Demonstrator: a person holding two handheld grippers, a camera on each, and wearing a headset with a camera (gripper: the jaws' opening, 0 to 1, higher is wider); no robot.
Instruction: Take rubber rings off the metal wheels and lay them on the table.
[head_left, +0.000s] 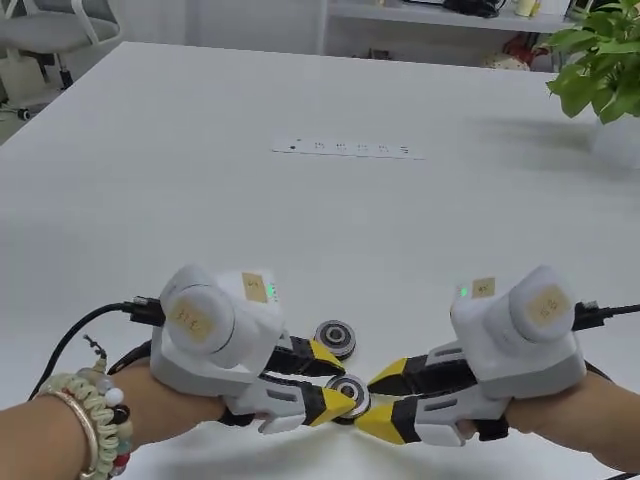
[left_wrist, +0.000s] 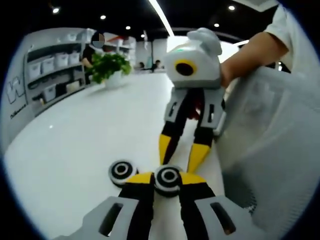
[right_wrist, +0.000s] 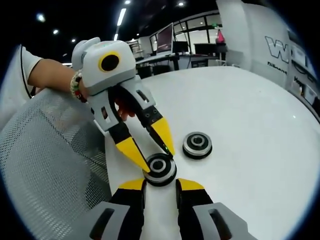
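Sitting far across the table are a power strip and a plant. At the near edge the left gripper pinches a wheel, with a second wheel just beyond. The right gripper meets the pinched wheel with narrow jaws, grip unclear.

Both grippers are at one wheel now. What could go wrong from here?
1. The wheel sits between the tips of the left gripper and the right gripper, near the edge of the table; if it slips, it may roll off.
2. The second wheel lies close beside it and could be knocked.
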